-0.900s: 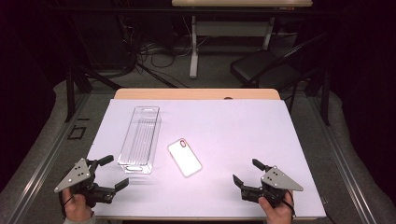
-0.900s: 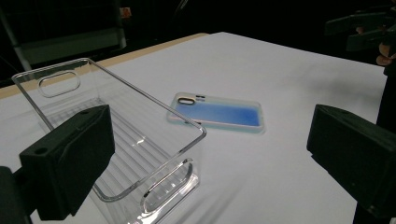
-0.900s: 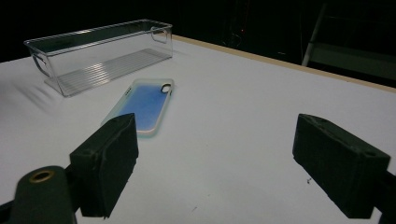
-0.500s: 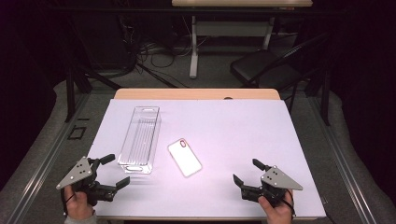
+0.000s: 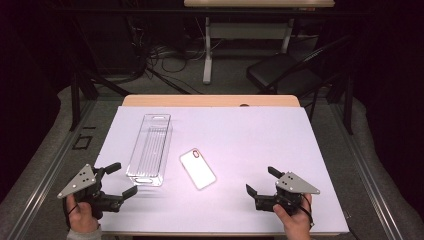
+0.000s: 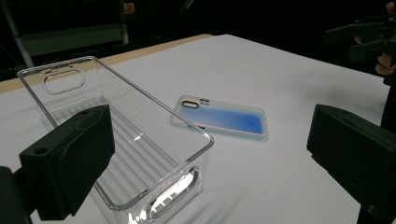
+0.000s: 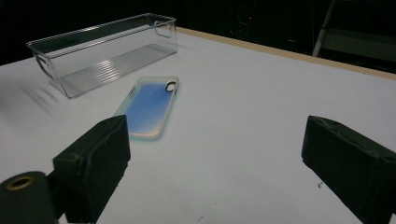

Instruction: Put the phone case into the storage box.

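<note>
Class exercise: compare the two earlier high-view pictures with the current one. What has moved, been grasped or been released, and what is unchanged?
Nothing visibly changed. The left hand-held gripper and right hand-held gripper sit open at the near edge of the table, as before, holding nothing. The clear plastic bin and the phone case lie where they were, untouched.

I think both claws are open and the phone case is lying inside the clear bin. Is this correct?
Not quite. The phone case is not inside the clear bin; it lies on the white table beside it, as the high view shows. Both the left claw and right claw are open.
</note>
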Tool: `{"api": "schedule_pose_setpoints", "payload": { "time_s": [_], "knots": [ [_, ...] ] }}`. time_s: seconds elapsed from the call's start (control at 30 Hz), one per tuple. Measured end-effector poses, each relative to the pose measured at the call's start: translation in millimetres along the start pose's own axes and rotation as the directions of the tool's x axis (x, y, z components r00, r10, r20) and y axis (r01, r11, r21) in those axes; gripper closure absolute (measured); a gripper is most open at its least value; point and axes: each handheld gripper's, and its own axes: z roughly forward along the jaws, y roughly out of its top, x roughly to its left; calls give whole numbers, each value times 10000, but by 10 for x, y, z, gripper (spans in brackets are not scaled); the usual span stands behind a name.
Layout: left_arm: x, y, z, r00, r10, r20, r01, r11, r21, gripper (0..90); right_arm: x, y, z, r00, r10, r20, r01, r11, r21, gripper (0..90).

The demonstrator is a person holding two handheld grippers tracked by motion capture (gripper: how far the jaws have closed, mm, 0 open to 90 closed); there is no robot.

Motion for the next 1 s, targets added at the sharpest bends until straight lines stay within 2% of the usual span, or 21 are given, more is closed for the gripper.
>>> {"api": "schedule_pose_setpoints", "payload": {
  "time_s": [0.1,0.3,0.5,0.7,1.0],
  "knots": [
    [16,30,23,9999,-154,24,153,9997,191,13,-13,44,17,10000,35,-90,-33,9998,213,72],
    [29,112,65,9992,-392,7,391,9980,492,13,-51,126,80,9984,427,-381,-404,9975,579,65],
    [52,228,148,9990,-408,206,389,9956,852,13,-38,251,181,9970,428,-652,-370,9955,870,64],
    [84,383,268,9986,-408,345,374,9949,936,13,-38,390,286,9947,539,-870,-437,9924,1152,64],
    [118,588,486,9968,-479,634,401,9920,1194,13,-28,566,459,9934,691,-917,-536,9853,1620,65]
  ]
}}
